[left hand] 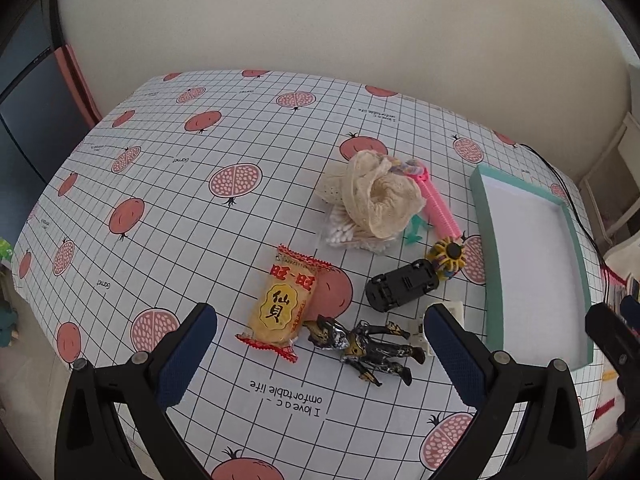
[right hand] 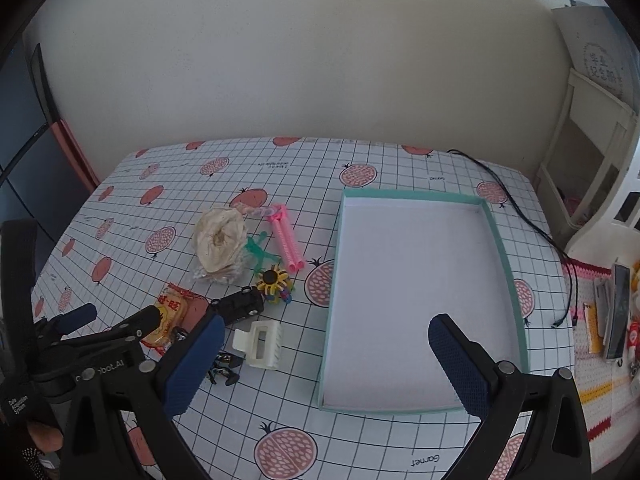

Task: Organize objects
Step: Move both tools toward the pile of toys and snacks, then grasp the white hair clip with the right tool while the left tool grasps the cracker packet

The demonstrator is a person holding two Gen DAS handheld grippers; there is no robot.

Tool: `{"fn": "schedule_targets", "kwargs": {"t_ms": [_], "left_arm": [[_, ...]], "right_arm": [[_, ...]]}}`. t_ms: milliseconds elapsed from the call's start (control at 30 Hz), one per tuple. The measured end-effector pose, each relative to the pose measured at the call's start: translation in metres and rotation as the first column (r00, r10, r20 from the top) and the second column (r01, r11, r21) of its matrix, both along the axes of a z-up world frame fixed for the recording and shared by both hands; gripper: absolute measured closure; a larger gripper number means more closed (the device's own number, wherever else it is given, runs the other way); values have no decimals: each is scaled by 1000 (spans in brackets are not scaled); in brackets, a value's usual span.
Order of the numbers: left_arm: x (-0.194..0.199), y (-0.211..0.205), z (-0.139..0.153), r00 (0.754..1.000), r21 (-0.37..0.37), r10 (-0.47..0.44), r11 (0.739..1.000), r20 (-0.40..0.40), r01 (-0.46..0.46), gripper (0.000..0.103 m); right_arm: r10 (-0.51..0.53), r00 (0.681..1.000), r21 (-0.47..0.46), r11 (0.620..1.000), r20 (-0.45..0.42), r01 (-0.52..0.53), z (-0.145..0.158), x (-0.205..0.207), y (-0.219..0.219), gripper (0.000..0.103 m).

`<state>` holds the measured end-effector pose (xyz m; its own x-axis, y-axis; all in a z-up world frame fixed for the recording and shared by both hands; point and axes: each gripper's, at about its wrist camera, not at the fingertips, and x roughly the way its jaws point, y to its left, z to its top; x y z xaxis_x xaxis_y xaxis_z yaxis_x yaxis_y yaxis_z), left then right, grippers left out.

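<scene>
Left gripper (left hand: 320, 354) fingers spread wide, holding nothing, above the bench (left hand: 168, 208). Between its fingers, just ahead: snack packet (left hand: 282, 304) left, dark figure (left hand: 366, 344) lying flat at centre with its head touching the packet's lower corner. White clip (left hand: 448, 320) sits right behind the right finger (left hand: 456, 360), partly hidden. Ahead of the right finger: black car (left hand: 402, 284), with a yellow flower toy (left hand: 446, 258) touching its far end. Further ahead: cotton swab bag (left hand: 352, 234) with a cream cloth (left hand: 376, 194) on top, green figure (left hand: 414, 232) beside it, pink stick (left hand: 438, 208) running from cloth to flower toy. Teal tray (left hand: 486, 216) right of the fingers, white inside, nothing in it.

Right gripper (right hand: 322, 362) fingers also wide, holding nothing. Left finger (right hand: 194, 364) covers part of the dark figure; clip lies just right of that finger. Tray's near end sits between the fingers, right finger over its near right corner. Black cable (right hand: 532, 224) on the bench beyond the tray, right.
</scene>
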<state>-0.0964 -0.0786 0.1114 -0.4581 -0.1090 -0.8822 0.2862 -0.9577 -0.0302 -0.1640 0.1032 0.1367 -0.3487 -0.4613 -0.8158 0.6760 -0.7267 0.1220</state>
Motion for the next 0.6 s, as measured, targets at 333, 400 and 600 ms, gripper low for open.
{"fn": "schedule_targets", "kwargs": {"t_ms": [333, 400, 600], "left_arm": [[-30, -27, -17, 995, 14, 73, 997, 69, -74, 0], [-32, -31, -25, 994, 18, 78, 997, 78, -79, 0], [-32, -39, -47, 989, 43, 83, 995, 122, -89, 0]], "right_arm": [[31, 989, 104, 993, 143, -46, -52, -3, -46, 4], [43, 986, 110, 992, 158, -61, -58, -1, -52, 4], [56, 980, 117, 990, 192, -79, -73, 2, -65, 5]]}}
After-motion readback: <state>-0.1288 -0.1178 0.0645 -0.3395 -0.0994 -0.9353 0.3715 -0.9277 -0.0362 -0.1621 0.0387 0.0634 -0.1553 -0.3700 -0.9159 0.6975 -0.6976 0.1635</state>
